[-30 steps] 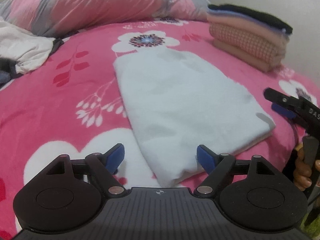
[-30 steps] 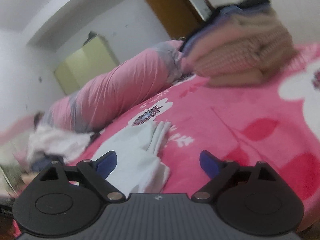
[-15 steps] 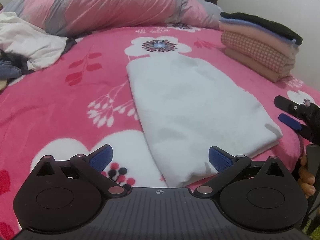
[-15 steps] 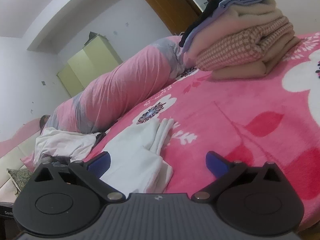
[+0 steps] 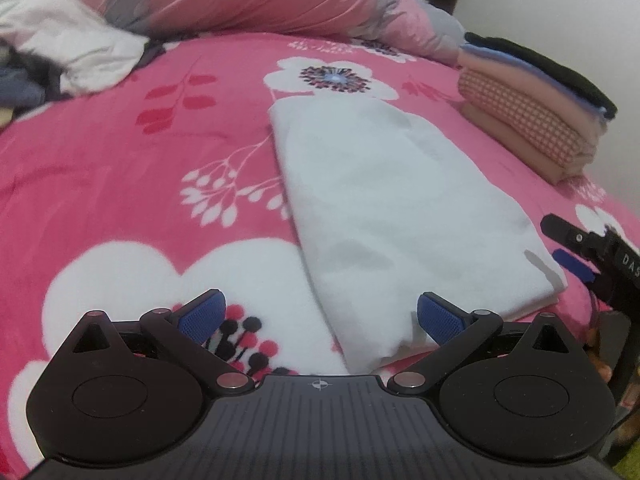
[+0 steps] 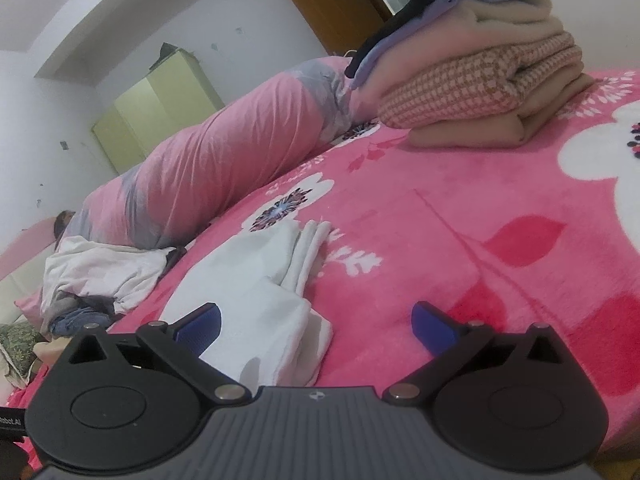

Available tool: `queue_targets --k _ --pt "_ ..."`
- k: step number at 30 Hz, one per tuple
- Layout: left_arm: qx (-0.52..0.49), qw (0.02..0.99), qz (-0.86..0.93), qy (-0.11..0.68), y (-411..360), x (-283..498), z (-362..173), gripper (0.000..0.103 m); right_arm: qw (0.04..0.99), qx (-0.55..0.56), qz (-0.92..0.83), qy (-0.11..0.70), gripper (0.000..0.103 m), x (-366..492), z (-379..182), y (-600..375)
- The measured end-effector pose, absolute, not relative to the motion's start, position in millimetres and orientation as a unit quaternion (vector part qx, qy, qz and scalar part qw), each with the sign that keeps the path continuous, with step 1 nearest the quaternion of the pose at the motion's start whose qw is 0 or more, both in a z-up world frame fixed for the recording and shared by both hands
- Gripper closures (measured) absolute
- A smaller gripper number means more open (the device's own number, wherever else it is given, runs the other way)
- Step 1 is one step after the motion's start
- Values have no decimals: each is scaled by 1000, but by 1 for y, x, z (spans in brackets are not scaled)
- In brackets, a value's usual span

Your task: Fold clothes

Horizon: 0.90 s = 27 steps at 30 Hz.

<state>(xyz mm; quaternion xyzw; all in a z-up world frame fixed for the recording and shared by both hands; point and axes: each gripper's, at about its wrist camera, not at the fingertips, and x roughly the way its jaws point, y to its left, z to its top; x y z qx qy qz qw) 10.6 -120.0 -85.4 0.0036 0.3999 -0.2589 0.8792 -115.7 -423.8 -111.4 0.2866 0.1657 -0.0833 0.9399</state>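
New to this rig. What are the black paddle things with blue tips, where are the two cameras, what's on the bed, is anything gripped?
They are two hand-held grippers, no robot arm; each carries a fisheye camera looking along its fingers. In its own view the left gripper hangs open over the near end of a folded white garment on a pink floral blanket. The right gripper is open too, at that garment's corner. Also there: a stack of folded clothes, a long pink pillow, an unfolded heap. Nothing is gripped.

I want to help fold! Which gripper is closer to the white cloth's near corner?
Left. The left gripper hangs open right over the white cloth and its near corner. The right gripper sits at its side edge.
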Motion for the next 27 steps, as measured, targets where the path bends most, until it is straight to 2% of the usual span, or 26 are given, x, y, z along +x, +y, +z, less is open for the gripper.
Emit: queue_targets --k 9,27 --pt "-31 878 -243 411 -105 18 -90 0 940 288 -84 162 0 -116 -113 -424" --pt "-23 887 -210 411 -104 20 -81 0 941 288 -84 155 0 -118 -114 -423"
